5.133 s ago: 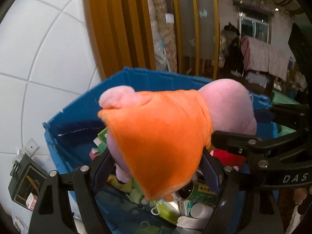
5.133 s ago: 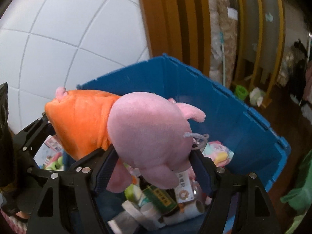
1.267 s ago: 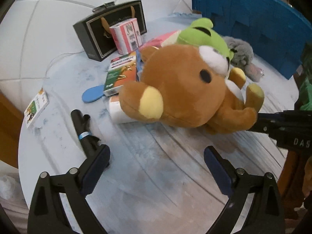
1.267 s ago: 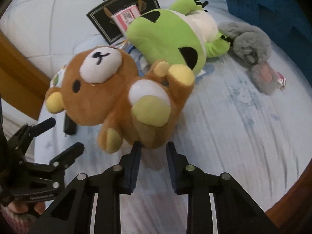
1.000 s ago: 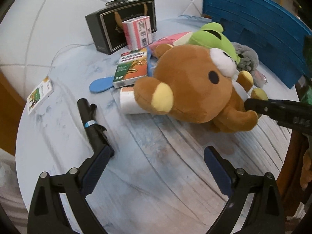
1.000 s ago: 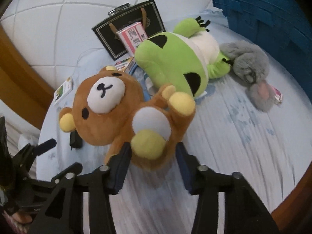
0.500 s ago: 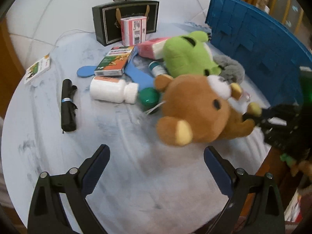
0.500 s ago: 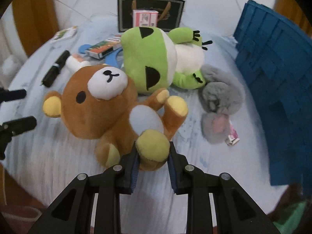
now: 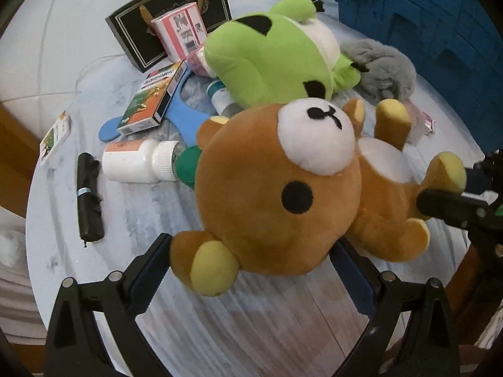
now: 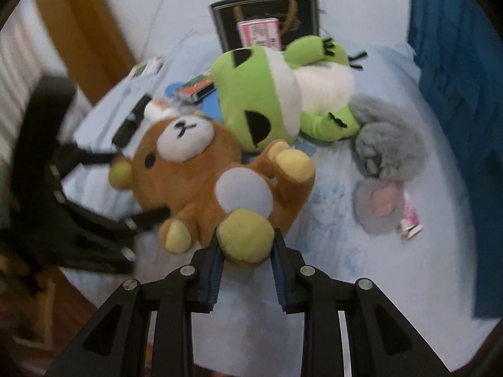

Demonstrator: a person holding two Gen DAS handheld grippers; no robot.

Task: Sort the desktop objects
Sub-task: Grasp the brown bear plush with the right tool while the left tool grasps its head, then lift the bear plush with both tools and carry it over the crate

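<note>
While the brown bear (image 10: 201,169) is lying on the round table (image 9: 251,323), here is how things are looking:

Right gripper (image 10: 246,262): its jaws are squeezing the bear's yellow foot.
Left gripper (image 9: 248,270): its jaws are standing wide on both sides of the bear's head, not pressing yet (very close, though).
Work done: the bear is getting picked, but nothing is showing as sorted.
Work waiting: the green frog toy (image 9: 270,50), grey fluffy toy (image 9: 380,69), white bottle (image 9: 138,161) and small boxes are still lying in a heap.
Blue bin (image 9: 418,15): sitting at the far edge.
Writing: box labels are looking too small to read.
</note>
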